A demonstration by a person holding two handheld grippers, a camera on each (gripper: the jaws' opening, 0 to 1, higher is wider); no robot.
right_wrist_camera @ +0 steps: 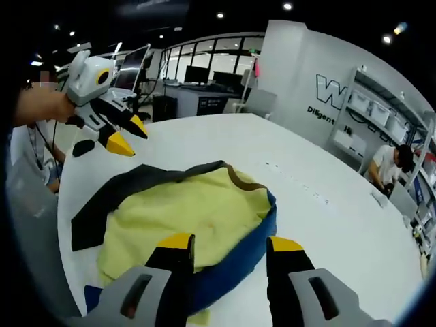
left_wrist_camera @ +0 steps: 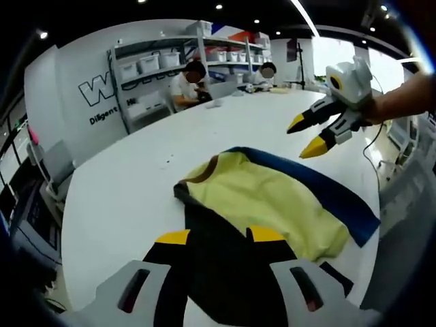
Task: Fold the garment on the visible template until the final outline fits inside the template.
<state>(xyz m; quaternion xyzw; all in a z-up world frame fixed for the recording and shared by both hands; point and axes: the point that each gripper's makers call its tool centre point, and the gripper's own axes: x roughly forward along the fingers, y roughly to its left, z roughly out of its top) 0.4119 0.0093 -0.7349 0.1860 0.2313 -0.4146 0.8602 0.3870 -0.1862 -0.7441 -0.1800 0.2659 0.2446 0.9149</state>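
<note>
A yellow garment with a brown collar lies crumpled on the white table. Under it lie a blue cloth panel and a black one; I cannot tell whether these are the template or part of the garment. My left gripper hovers open over the black panel, at the garment's near edge. My right gripper, held by a hand, hangs open in the air beyond the blue edge. In the right gripper view, my right gripper is open above the garment and blue panel, with my left gripper open past the black panel.
The table's rounded edge runs close to the cloth on the black panel's side. Two people sit at a far table in front of shelves with bins. A grey chair stands off the table's left edge.
</note>
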